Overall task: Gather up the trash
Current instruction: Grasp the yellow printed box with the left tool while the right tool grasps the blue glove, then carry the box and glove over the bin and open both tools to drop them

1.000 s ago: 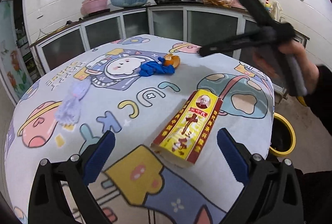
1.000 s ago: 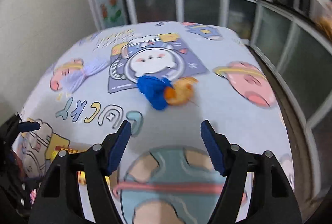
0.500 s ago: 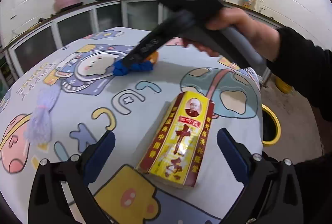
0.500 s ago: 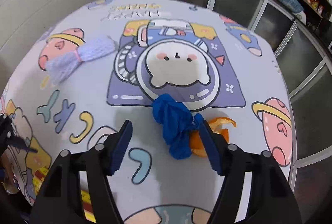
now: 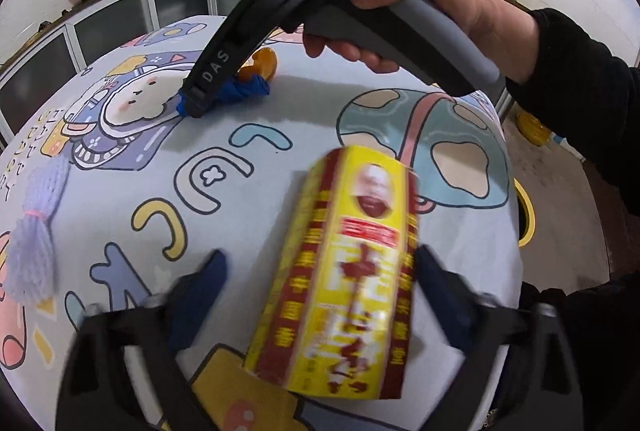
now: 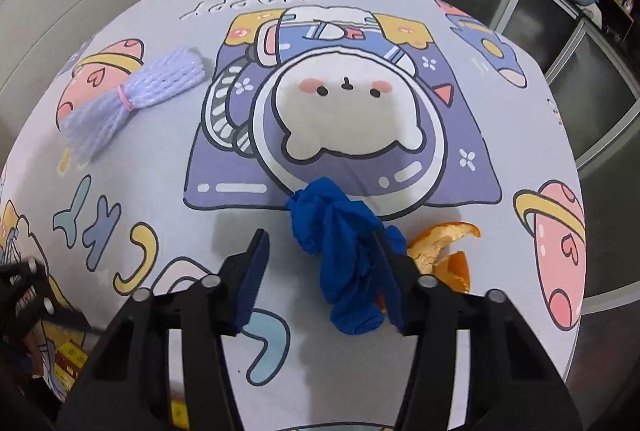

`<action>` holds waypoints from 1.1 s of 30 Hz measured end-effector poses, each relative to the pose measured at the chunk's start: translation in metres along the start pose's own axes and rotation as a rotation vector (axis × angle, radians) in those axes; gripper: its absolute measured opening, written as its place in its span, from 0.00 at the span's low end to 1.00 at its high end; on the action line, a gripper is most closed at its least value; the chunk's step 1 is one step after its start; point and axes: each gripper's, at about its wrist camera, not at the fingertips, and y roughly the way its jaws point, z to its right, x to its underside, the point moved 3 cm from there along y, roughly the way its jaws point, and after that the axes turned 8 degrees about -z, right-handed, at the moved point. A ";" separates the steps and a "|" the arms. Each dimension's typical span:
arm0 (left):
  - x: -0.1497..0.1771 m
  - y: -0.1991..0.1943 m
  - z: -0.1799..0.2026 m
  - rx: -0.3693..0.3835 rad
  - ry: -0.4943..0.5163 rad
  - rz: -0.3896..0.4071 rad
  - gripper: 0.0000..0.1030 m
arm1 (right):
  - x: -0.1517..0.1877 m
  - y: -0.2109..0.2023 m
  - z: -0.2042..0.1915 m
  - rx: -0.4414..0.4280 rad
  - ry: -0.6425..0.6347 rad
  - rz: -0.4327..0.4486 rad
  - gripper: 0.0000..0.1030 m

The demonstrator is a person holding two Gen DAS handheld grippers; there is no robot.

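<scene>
Both my tools closing in on trash on the bench.

My left tool (image 5: 320, 271) sits low in its frame, jaws just narrowing around the yellow box (image 5: 344, 263); the right pad looks against its edge, the left pad apart, so no clamp yet. My right tool (image 6: 320, 271) has been closing too: the blue glove (image 6: 340, 243) lies between the jaws at lower centre, touching the right pad only. Orange peel (image 6: 444, 247) lies just right of it; a purple net (image 6: 132, 99) upper left.
</scene>
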 end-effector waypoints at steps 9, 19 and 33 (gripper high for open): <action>-0.003 -0.020 -0.018 0.056 -0.117 0.071 0.38 | 0.002 -0.013 0.008 -0.026 0.067 0.062 0.08; 0.022 -0.067 -0.014 0.025 -0.162 0.147 0.38 | 0.025 -0.081 0.010 -0.218 0.137 0.184 0.08; 0.042 -0.083 0.018 0.017 -0.232 0.199 0.39 | 0.150 -0.161 0.021 -0.227 0.273 0.312 0.08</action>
